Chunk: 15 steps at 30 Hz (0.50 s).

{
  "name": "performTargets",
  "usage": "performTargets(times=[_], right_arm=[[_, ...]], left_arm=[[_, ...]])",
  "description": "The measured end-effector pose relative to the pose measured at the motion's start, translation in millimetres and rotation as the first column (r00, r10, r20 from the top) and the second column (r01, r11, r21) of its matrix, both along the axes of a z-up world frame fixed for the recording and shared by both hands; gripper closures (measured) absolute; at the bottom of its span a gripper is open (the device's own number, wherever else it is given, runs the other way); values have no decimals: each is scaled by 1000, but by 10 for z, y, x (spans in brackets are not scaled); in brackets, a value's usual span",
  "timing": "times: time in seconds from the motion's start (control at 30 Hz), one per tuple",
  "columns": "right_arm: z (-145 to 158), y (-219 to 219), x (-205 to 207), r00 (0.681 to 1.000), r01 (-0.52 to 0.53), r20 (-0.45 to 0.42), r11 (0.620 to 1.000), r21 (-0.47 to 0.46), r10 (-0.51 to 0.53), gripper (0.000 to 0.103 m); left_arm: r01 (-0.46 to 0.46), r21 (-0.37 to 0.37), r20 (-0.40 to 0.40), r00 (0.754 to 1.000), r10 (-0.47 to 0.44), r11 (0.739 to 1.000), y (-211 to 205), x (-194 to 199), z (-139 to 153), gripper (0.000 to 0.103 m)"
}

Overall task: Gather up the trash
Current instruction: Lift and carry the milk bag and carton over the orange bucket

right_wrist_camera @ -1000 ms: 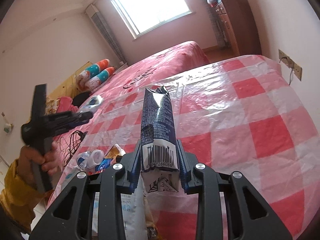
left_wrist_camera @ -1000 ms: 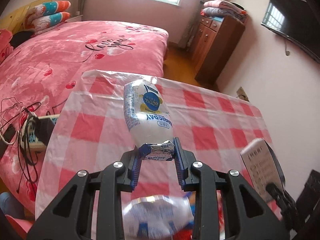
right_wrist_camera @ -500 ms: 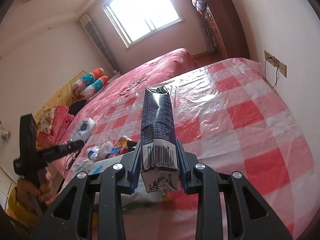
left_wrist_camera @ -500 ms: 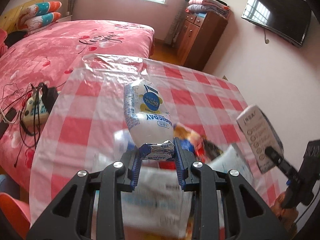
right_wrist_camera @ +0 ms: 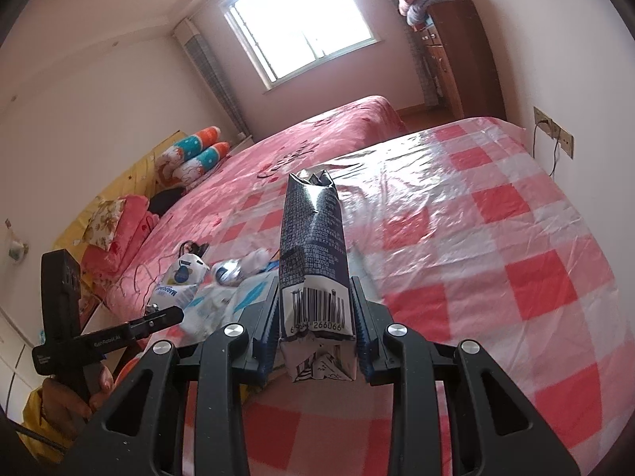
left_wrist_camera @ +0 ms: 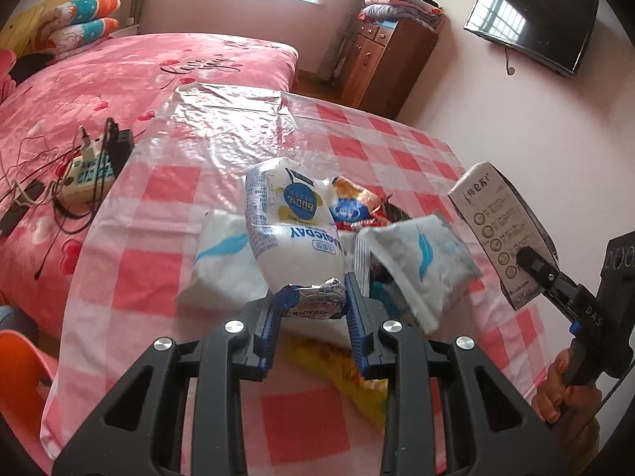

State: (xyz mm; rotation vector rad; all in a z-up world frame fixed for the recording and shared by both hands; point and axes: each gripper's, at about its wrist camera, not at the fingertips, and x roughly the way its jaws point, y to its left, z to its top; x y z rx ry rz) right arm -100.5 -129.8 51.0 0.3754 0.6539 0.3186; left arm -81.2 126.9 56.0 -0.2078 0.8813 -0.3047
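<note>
We have the left gripper clamped on the crimped foil end of a white MAGICDAY snack pouch; the pouch stands up and away from the fingers, held above the red-and-white checked tablecloth; over on the right, the right gripper has its fingers closed on a dark milk carton, pinched at the barcode end, its torn top pointing to the far side of the table.

Below and beyond the pouch we see the trash heap lying on the cloth; a white wrapper with a blue swoosh sits to the left; a second white swoosh wrapper lies to the right, its near edge curled up; an orange-and-blue snack bag sits at the far side of the pile, touching both; a yellow wrapper lies nearest us, blurred, partly under the left gripper's fingers.

From the left view the carton shows at the right edge, above the cloth, well apart from the pile; to the left of the table we spot a power strip with tangled cables on the pink bedspread.
</note>
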Motion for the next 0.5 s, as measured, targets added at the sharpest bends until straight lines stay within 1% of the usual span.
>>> performTargets(times=[0.27, 0.5], right_arm=[[-23, 322, -220, 997, -74, -15, 997, -9, 73, 70], [-19, 638, -338, 988, -154, -26, 988, -9, 154, 70]], left_arm=[[-20, -25, -3, 1000, 20, 1000, 206, -314, -40, 71], [-37, -51, -11, 999, 37, 998, 371, -531, -84, 71]])
